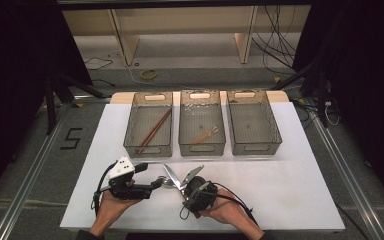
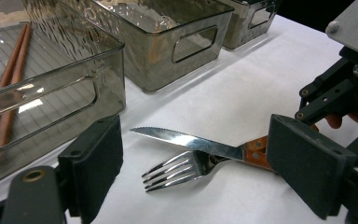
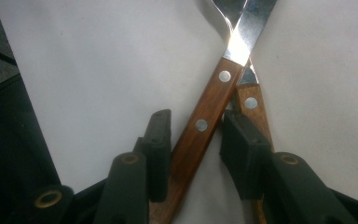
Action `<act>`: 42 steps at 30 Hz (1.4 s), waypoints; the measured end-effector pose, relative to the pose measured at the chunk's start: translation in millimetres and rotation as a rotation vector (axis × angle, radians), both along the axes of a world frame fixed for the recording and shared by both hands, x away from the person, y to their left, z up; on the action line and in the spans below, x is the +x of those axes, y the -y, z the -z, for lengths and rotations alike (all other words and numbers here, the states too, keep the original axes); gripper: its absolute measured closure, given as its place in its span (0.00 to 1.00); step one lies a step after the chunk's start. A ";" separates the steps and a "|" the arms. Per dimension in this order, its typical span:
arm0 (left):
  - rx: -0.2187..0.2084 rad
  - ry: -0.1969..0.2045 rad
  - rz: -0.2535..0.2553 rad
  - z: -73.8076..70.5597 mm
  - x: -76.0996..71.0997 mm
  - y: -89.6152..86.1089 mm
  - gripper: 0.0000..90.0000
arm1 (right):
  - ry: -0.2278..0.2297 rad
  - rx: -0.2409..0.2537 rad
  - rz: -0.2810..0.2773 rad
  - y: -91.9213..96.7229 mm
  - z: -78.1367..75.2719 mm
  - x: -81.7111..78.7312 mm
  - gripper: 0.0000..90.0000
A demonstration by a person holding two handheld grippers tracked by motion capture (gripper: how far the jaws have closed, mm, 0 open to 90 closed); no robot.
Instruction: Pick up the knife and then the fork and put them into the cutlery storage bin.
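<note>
- Knife (image 3: pixel 205 126) lies crossed over the fork (image 2: pixel 177 170) on the white table (image 1: pixel 290 190), before three bins.
- Right gripper (image 3: pixel 193 140) straddles the knife handle, jaws half closed, seemingly not yet pinching.
- Left gripper (image 2: pixel 191 163) gapes empty nearby.
- Next: clamp, lift clear of fork.

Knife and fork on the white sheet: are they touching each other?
Touching. In the right gripper view the knife lies crossed over the fork at their wooden handles; the left gripper view shows the blade resting across the fork's neck.

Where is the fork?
In the high view the fork lies on the white table, near the front, crossed with the knife between the two grippers, in front of the middle bin.
</note>
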State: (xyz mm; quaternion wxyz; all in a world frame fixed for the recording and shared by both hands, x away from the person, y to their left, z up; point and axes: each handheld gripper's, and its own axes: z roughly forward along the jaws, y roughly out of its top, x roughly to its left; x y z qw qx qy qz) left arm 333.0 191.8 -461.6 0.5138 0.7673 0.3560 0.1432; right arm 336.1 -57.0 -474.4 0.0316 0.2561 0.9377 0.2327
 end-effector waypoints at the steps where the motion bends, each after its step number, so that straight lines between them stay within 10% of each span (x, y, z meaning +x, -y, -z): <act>1: 0.002 0.001 -0.001 0.0 0.1 -0.4 0.20 | -0.004 -0.002 0.001 0.4 -0.3 0.7 0.72; 16: 0.005 0.012 -0.003 -0.9 -0.9 -1.5 0.20 | -0.035 -0.029 0.045 6.5 -3.2 7.8 0.84; 42: -0.021 0.031 -0.014 -2.2 -2.1 -5.0 0.21 | -0.089 0.111 0.073 27.0 -15.1 17.8 0.85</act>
